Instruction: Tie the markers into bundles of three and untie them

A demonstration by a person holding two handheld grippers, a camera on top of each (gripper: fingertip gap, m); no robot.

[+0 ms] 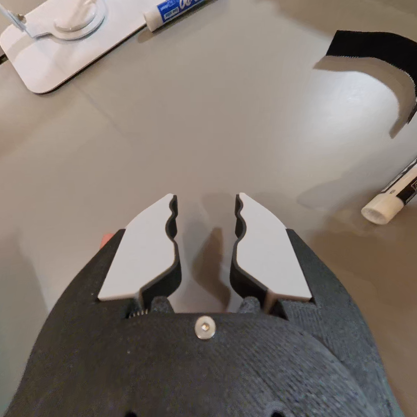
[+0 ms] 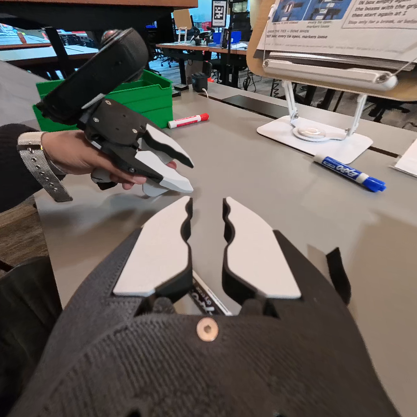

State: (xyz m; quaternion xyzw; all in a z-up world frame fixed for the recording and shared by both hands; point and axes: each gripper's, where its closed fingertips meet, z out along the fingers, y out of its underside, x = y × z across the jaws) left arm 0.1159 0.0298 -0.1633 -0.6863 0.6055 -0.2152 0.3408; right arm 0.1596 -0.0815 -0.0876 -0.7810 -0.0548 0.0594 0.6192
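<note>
The left gripper (image 1: 206, 203) hangs over bare grey table (image 1: 203, 124), its fingers parted by a moderate gap with nothing between them. In the right wrist view the same gripper (image 2: 190, 178) sits in a person's hand (image 2: 90, 158), tips close above the table, one finger over the other.

The right gripper (image 2: 207, 204) also has its fingers apart by a narrow gap and holds nothing. Under it lies a black marker (image 2: 207, 297), seen only in part between the finger bases; in the left wrist view the marker (image 1: 392, 203) lies at the right edge, its white butt end toward the camera.

A black strap (image 1: 383, 58) curls up from the table ahead and to the right in the left wrist view; in the right wrist view one end of the strap (image 2: 338, 275) stands just right of the right gripper.

A blue marker (image 2: 349, 173) lies beside the white base of a document stand (image 2: 316, 137), its cap pointing away from the base. A red marker (image 2: 188, 120) lies farther off, next to a green bin (image 2: 140, 99).

All three markers carry printed labels in their own colour (the black one's is mostly hidden). The stand holds printed sheets (image 2: 338, 22) with blue pictures and lines of text. A black-and-white square code tag (image 2: 219, 12) hangs in the background.
</note>
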